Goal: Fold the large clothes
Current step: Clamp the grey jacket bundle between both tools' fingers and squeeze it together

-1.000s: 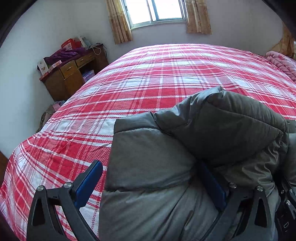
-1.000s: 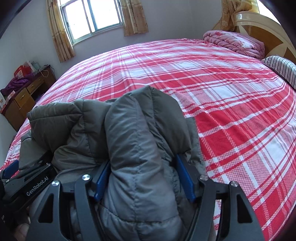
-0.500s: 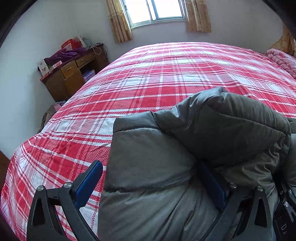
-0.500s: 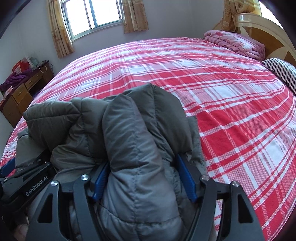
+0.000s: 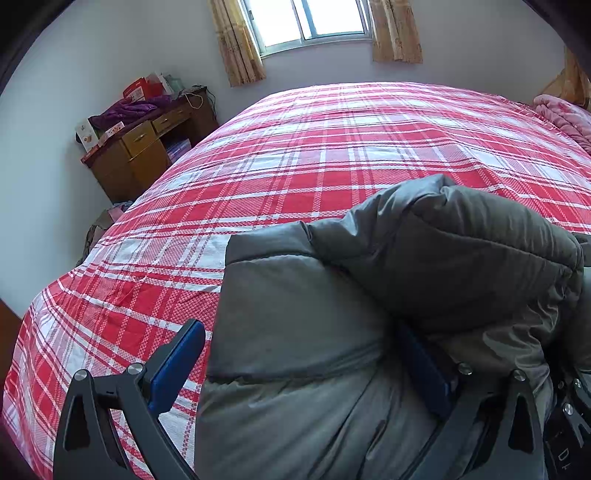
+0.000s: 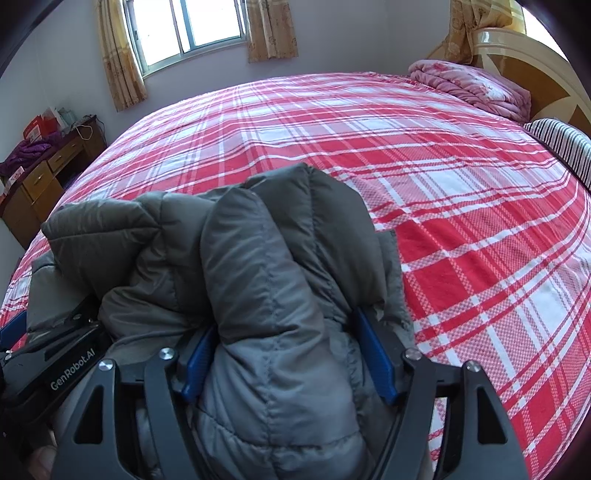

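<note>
A grey puffer jacket (image 5: 332, 332) lies bunched at the near edge of a bed with a red plaid sheet (image 5: 332, 155). My left gripper (image 5: 299, 332) is open wide across the jacket's flat part. Its left blue pad (image 5: 177, 369) stands clear of the jacket's edge, and its right pad (image 5: 424, 373) is tucked under a puffy fold. My right gripper (image 6: 284, 325) is shut on a thick rolled fold of the jacket (image 6: 266, 266), which bulges between both blue pads. The left gripper's black body (image 6: 55, 362) shows at the lower left of the right wrist view.
A wooden desk (image 5: 140, 155) piled with boxes and purple cloth stands by the left wall. A folded pink quilt (image 6: 469, 85) and a striped pillow (image 6: 565, 147) lie at the headboard (image 6: 535, 55). The plaid sheet (image 6: 443, 184) stretches far beyond the jacket toward the window (image 5: 310, 18).
</note>
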`<move>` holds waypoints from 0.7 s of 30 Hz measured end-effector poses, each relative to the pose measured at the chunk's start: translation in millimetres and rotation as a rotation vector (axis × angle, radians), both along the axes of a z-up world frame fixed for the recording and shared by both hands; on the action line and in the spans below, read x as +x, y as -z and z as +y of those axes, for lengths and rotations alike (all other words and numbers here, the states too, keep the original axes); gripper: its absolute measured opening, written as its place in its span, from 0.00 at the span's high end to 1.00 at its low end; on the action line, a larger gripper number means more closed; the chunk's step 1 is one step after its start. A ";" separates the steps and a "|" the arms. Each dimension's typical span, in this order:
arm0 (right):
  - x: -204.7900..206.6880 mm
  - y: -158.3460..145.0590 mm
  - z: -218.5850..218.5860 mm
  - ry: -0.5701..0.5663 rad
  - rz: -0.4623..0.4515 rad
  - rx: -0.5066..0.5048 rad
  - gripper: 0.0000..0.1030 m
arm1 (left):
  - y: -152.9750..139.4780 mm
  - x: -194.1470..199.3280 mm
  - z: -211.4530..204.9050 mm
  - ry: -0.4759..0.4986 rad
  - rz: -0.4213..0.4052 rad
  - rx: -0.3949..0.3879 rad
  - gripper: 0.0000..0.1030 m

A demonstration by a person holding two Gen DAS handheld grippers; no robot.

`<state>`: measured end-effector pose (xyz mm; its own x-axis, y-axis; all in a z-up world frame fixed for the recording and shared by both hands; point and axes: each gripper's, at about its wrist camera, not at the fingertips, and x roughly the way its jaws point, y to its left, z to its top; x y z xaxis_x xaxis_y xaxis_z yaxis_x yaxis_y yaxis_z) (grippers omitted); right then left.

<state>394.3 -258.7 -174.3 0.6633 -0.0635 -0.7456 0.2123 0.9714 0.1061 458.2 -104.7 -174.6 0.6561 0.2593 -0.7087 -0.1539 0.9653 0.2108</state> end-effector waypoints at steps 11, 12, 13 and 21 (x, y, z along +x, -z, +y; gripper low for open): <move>0.8 0.3 0.4 -0.002 0.001 0.001 0.28 | -0.1 -0.1 1.3 0.000 0.000 -0.007 0.01; 0.9 0.2 0.6 -0.002 0.001 0.001 0.28 | -0.3 0.1 1.3 0.000 0.001 -0.006 0.01; 1.4 0.0 0.9 -0.002 0.001 0.001 0.28 | -1.0 0.2 1.3 0.001 0.005 -0.009 0.01; -20.2 -17.8 -21.4 -0.048 -0.052 0.188 0.14 | -50.4 -45.7 43.3 0.116 -0.045 -0.174 0.01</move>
